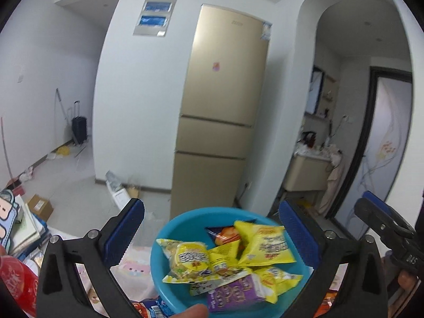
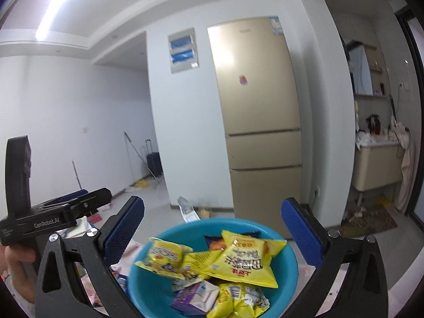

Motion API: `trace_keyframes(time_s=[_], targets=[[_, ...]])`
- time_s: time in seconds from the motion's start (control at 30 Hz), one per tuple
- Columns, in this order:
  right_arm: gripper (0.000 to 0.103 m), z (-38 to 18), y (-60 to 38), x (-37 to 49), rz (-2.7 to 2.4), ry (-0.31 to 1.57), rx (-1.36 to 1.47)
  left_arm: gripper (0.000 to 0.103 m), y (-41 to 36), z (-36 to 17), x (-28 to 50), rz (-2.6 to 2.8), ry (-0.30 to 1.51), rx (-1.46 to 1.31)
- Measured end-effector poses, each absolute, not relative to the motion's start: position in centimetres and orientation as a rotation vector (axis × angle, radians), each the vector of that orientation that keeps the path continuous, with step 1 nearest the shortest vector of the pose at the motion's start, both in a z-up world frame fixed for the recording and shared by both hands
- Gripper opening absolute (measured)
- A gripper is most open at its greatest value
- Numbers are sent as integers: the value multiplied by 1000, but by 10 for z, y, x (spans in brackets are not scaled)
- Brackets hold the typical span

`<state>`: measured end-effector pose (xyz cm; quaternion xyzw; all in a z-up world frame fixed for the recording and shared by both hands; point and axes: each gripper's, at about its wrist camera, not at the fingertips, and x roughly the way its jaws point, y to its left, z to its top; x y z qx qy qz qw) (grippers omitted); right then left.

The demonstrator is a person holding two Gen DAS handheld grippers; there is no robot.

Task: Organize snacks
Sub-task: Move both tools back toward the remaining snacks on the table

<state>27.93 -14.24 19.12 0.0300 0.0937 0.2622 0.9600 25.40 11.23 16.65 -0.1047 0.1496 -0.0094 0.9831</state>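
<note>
**Snacks gathered in the bowl, sorting nearly finished**

The blue bowl (image 1: 169, 270) holding yellow snack packets (image 1: 265, 243) and a purple packet (image 1: 233, 294) sits low between both sets of jaws. Left gripper (image 1: 212, 235) and right gripper (image 2: 213, 234) stand spread, gripping nothing. A few packets apparently remain on the desk beneath.

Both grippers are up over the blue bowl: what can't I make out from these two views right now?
- Blue bowl: near rim cut off by the bottom edge in both wrist views.
- What the bowl rests on: hidden beneath it.
- Lower snack packets: covered by the yellow packets on top, so no count is possible.
- Packet print: motion-blurred, unreadable.
- Left gripper and right gripper: open, empty.
</note>
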Motion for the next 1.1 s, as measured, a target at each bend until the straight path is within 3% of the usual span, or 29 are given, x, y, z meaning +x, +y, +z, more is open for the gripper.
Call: trace_keyframes(time_s=[0.27,0.43,0.77,1.1], targets=[[103,214,-159,236,525,131,88,103,114,202,203,-68,254,-234],[103,207,-159,205,524,132,63,103,109,198,173,-31,272,-221],[103,167,-150,166,525,180,-53,103,93,131,141,48,367,-114],[103,98,-184,160,392,174,-121,103,112,57,173,132,445,-98]])
